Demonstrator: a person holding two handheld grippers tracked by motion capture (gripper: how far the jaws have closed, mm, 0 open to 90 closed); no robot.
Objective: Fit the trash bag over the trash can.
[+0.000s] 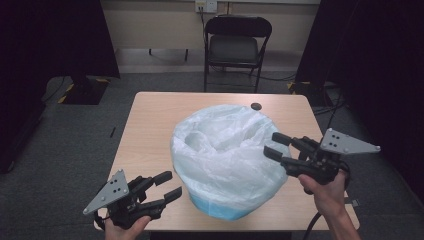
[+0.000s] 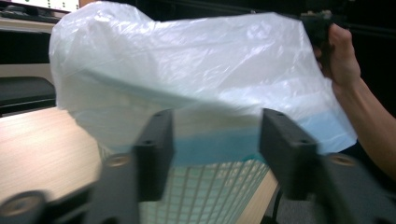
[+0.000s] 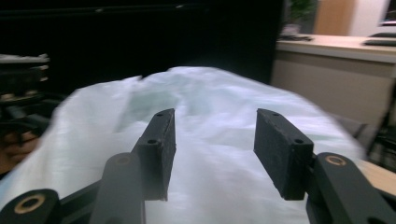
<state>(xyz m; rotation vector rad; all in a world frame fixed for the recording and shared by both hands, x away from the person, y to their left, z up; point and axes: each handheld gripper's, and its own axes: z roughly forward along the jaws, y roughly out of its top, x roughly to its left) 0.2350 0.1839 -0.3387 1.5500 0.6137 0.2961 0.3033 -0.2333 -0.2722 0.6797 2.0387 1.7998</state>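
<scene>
A translucent white plastic bag (image 1: 225,150) is draped over a blue mesh basket (image 1: 225,210) in the middle of the wooden table (image 1: 150,130). My left gripper (image 1: 171,184) is near the table's front left corner, open, pointing at the basket's lower left side and apart from it. In the left gripper view its jaws (image 2: 215,140) frame the bag (image 2: 187,60) and the basket's mesh (image 2: 210,196) with nothing between them. My right gripper (image 1: 271,144) is open at the bag's right edge. In its own view the jaws (image 3: 212,135) stand apart before the bag (image 3: 215,186).
A small dark disc (image 1: 256,105) lies on the table's far edge. A folding chair (image 1: 237,42) stands beyond the table. Black curtains hang at both sides. A small black object (image 1: 112,132) lies on the carpet to the left.
</scene>
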